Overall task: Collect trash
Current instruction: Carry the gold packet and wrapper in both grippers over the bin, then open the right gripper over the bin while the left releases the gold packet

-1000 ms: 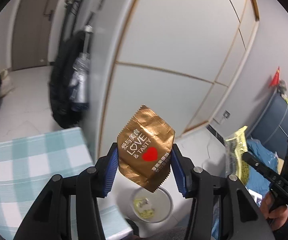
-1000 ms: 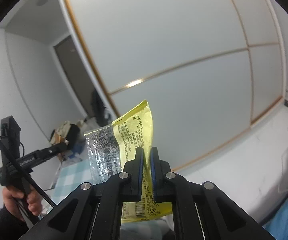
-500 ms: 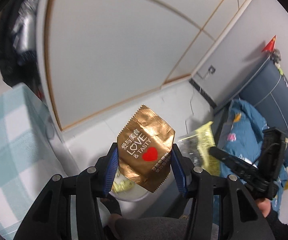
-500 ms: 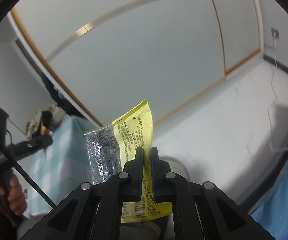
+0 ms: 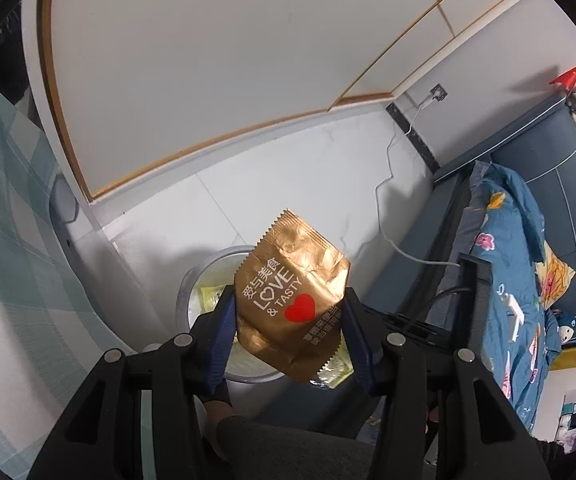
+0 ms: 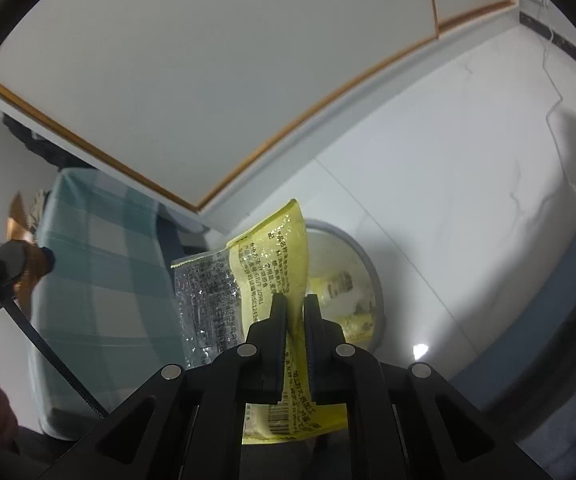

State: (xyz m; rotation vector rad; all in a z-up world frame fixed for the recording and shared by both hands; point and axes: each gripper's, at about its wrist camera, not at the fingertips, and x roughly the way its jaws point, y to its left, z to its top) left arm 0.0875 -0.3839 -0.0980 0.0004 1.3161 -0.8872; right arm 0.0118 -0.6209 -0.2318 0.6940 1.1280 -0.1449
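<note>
While both hands are hanging over the white bin (image 5: 185,300) on the pale floor (image 5: 308,176), the left gripper (image 5: 288,334) is pinching a gold snack wrapper (image 5: 292,300) across its width, blue pads (image 5: 223,328) pressing on both side edges. The right gripper (image 6: 296,312) is holding a yellow wrapper (image 6: 275,256) with a clear panel; its jaws are just starting to part, with the film standing between them, so the release seems to be beginning there. Judgement on doing the drop well: each wrapper should be sitting over the bin mouth, not its rim, before the jaws let go, since light foil is likely to flutter sideways; releasing low and one hand at a time should be reducing that risk. The left view is showing the blue bed (image 5: 528,240) with patterned bedding, a white cable (image 5: 392,236) trailing across the floor, and part of the right-hand tool beside the bed; none of the bed is appearing in the right view. The right view is showing the bin (image 6: 368,264) interior more openly, with yellowish trash already lying inside, plus the green checked tablecloth (image 6: 99,248) just beside the bin and the left tool at the frame edge.
</note>
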